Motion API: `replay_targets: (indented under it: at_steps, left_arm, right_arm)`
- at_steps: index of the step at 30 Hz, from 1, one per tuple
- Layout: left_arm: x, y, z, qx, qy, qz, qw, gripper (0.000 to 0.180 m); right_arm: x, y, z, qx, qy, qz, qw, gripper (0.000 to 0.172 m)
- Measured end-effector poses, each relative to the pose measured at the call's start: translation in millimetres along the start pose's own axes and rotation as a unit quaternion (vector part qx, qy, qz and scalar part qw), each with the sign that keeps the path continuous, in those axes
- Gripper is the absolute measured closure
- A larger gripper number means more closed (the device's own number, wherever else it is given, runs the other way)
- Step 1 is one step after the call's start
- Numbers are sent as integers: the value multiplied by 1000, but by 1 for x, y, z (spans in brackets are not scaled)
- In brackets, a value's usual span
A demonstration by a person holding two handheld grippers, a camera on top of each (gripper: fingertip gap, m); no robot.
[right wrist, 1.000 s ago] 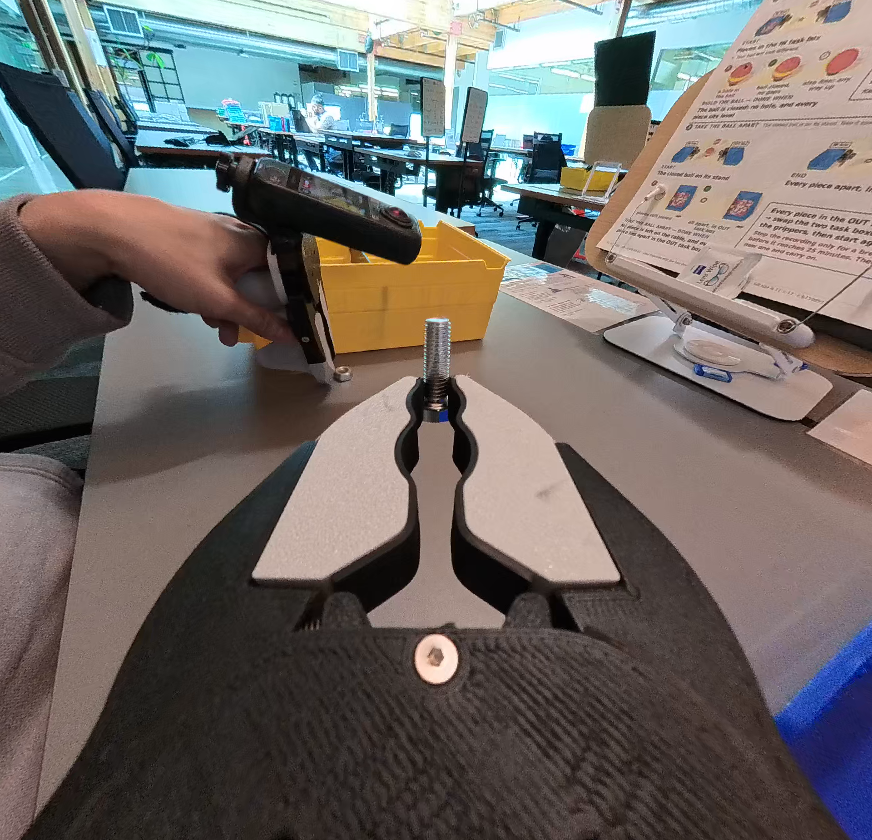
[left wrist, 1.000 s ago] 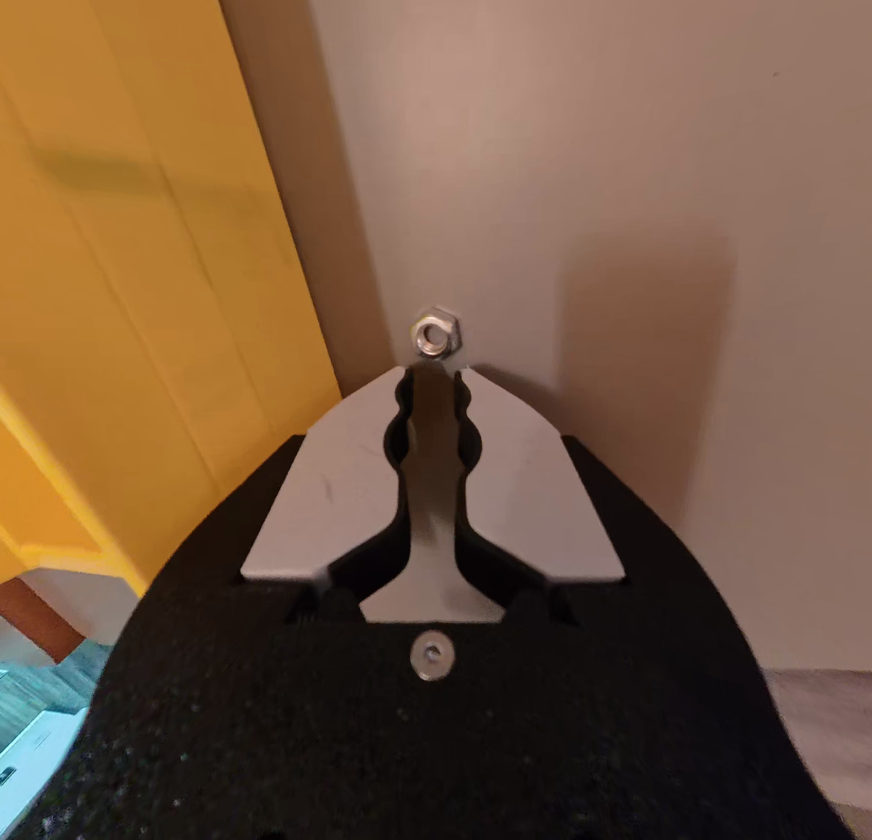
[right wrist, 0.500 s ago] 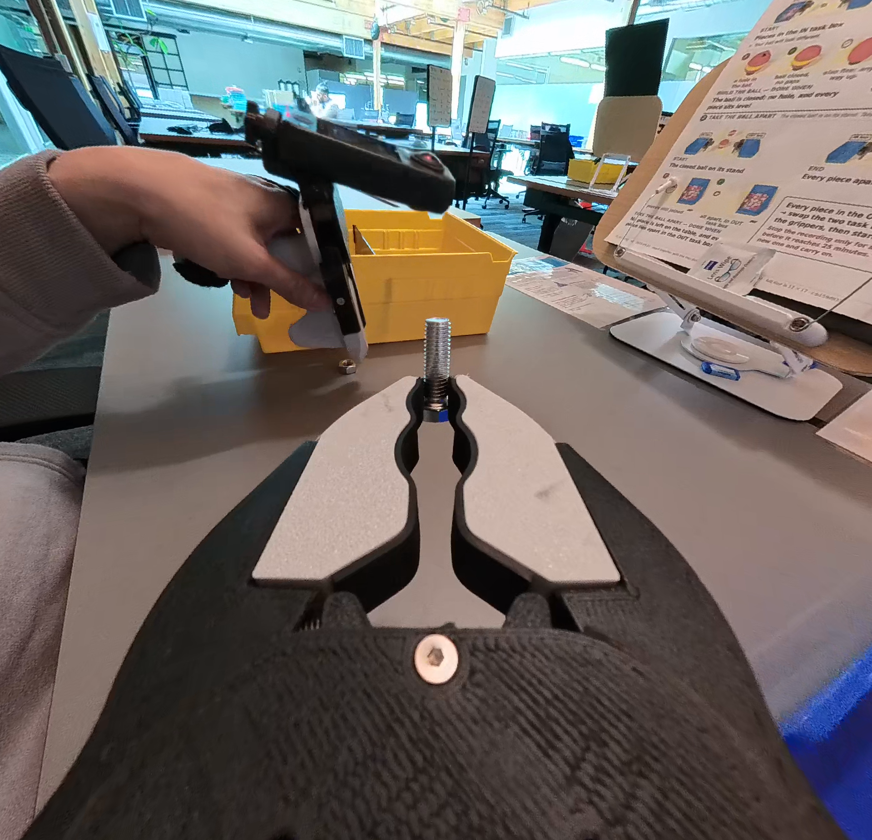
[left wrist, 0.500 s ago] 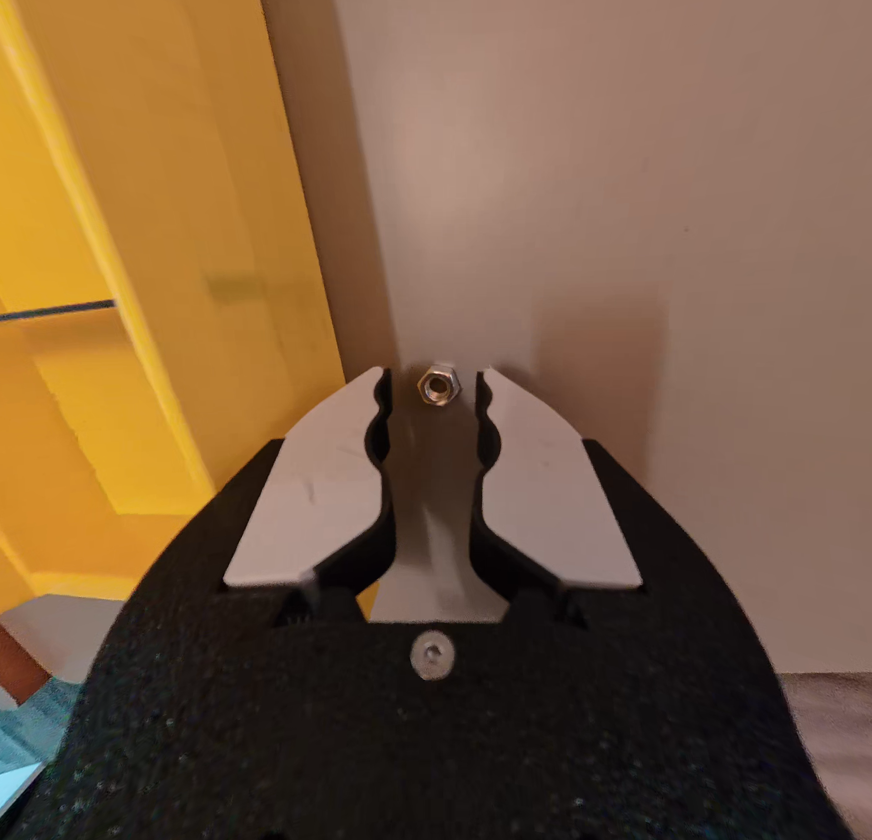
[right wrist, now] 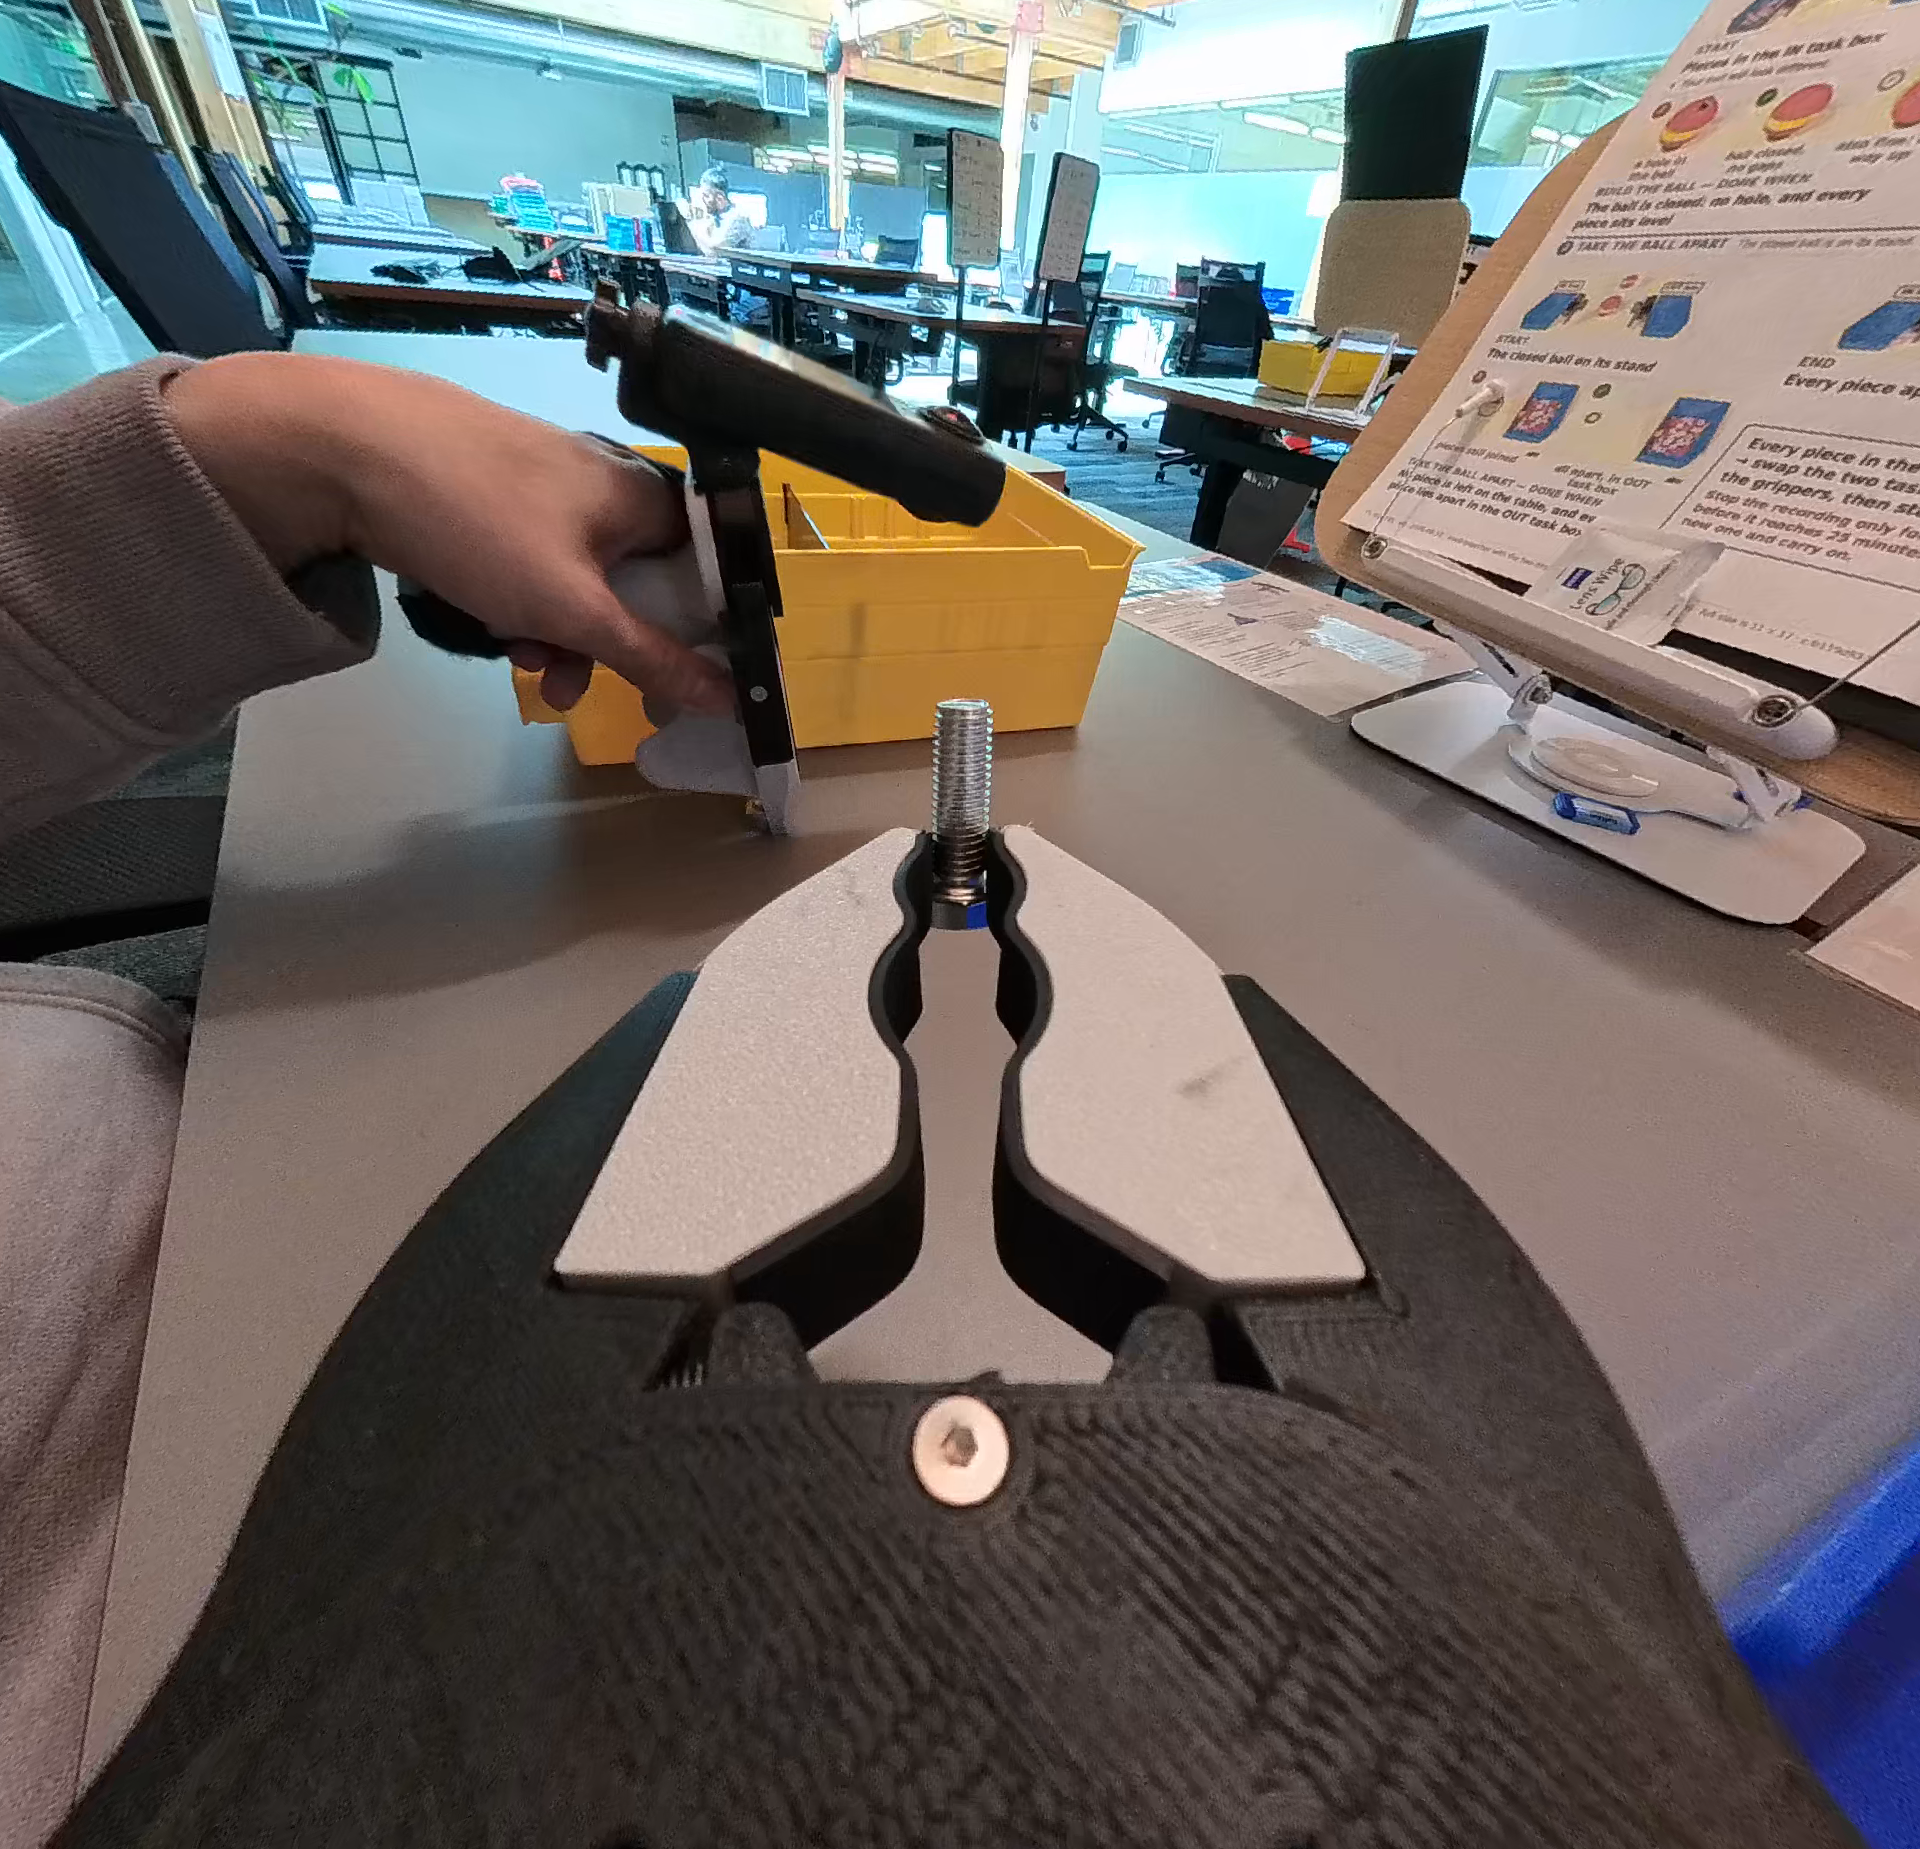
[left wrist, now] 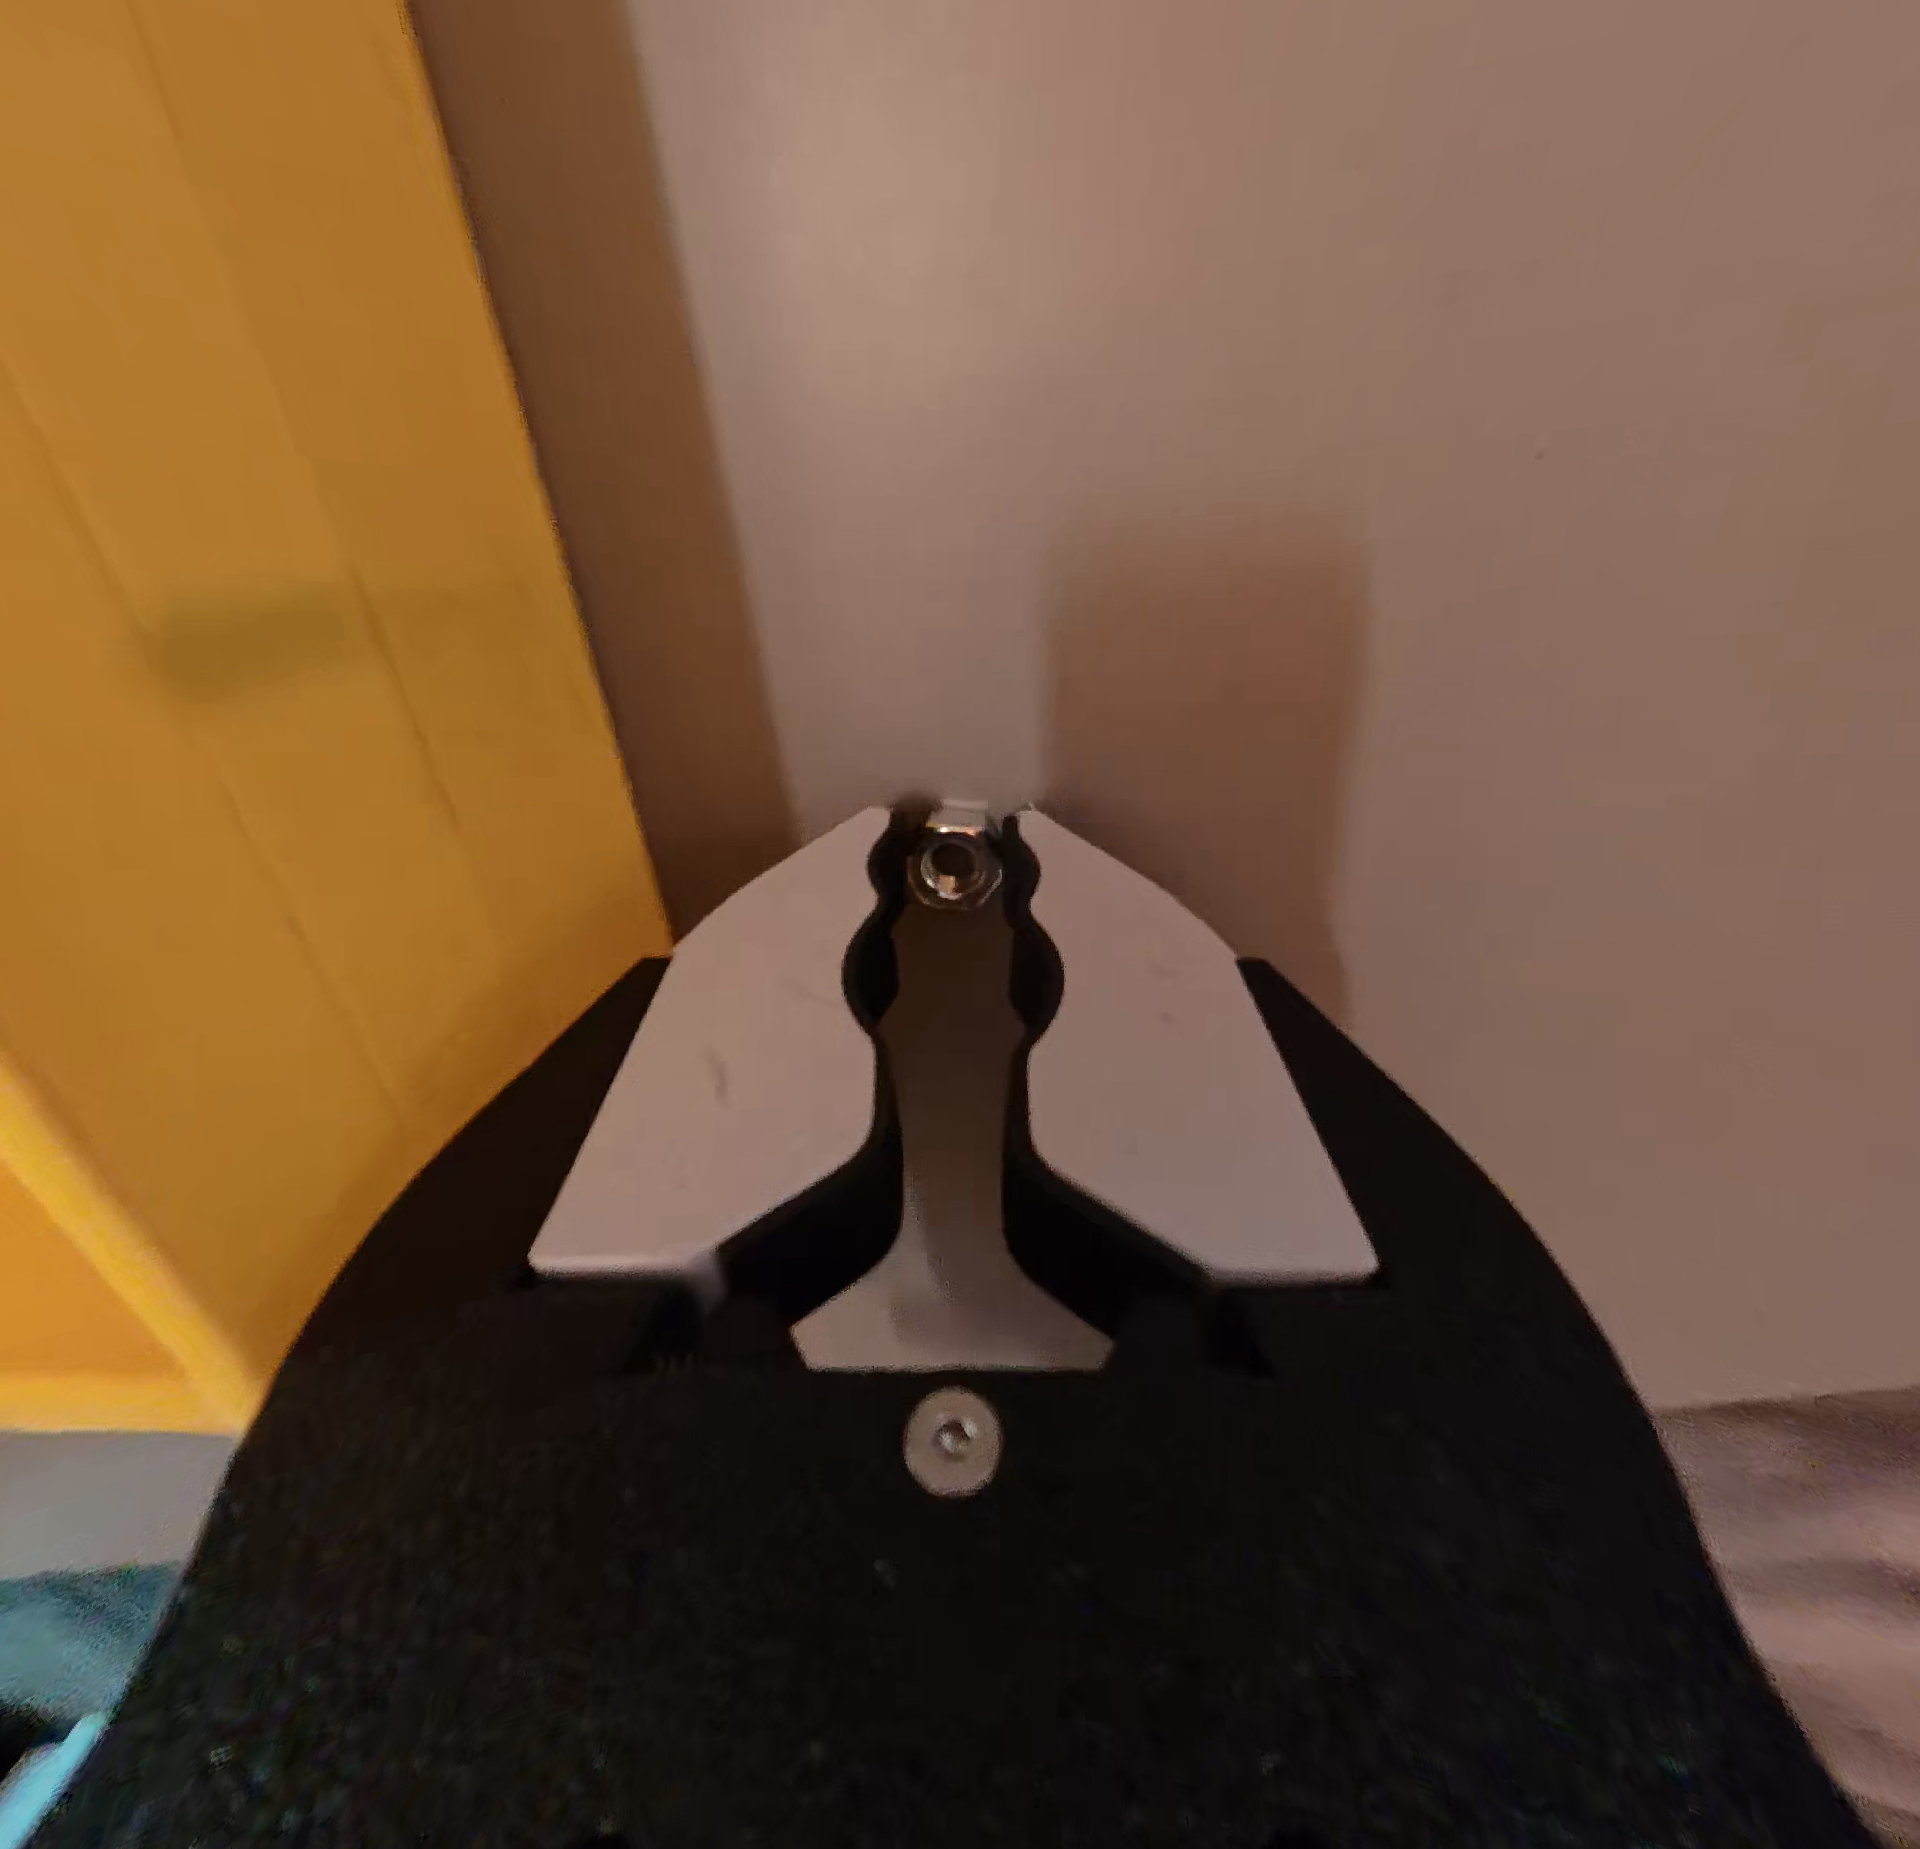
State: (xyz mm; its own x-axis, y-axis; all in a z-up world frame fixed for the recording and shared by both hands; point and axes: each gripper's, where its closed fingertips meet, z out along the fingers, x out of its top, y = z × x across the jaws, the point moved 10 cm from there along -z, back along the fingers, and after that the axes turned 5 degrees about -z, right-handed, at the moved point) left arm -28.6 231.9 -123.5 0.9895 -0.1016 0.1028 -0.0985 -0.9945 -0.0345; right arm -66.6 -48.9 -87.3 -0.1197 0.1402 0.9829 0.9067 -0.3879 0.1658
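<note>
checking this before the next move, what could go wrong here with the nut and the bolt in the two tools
1. The small metal nut sits at the very tips of the left tool, low on the table; so shallow a hold could let it pop out or tilt.
2. The right tool clamps the bolt only near its head, so the upright threaded end could lean if pushed.
3. The yellow bin stands close beside the left tool and could be bumped.
</note>
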Motion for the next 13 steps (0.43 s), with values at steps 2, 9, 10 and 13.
replay_targets:
  at_steps: [2, 9, 10, 13]
  left_arm:
    - [-1, 12, -1, -48, 10, 23, 999, 165]
    - [-5, 86, -6, -56, 49, 210, 975, 165]
    - [-5, 96, -7, -54, 63, 234, 969, 165]
    - [-9, 119, -6, -69, 73, 300, 949, 166]
  right_arm:
    - [0, 1, 0, -2, -1, 0, 1000, 163]
    - [0, 3, -3, -8, 1, 1, 1000, 163]
    - [0, 4, -4, -10, 2, 1, 1000, 163]
    - [1, 6, -6, -12, 6, 5, 1000, 163]
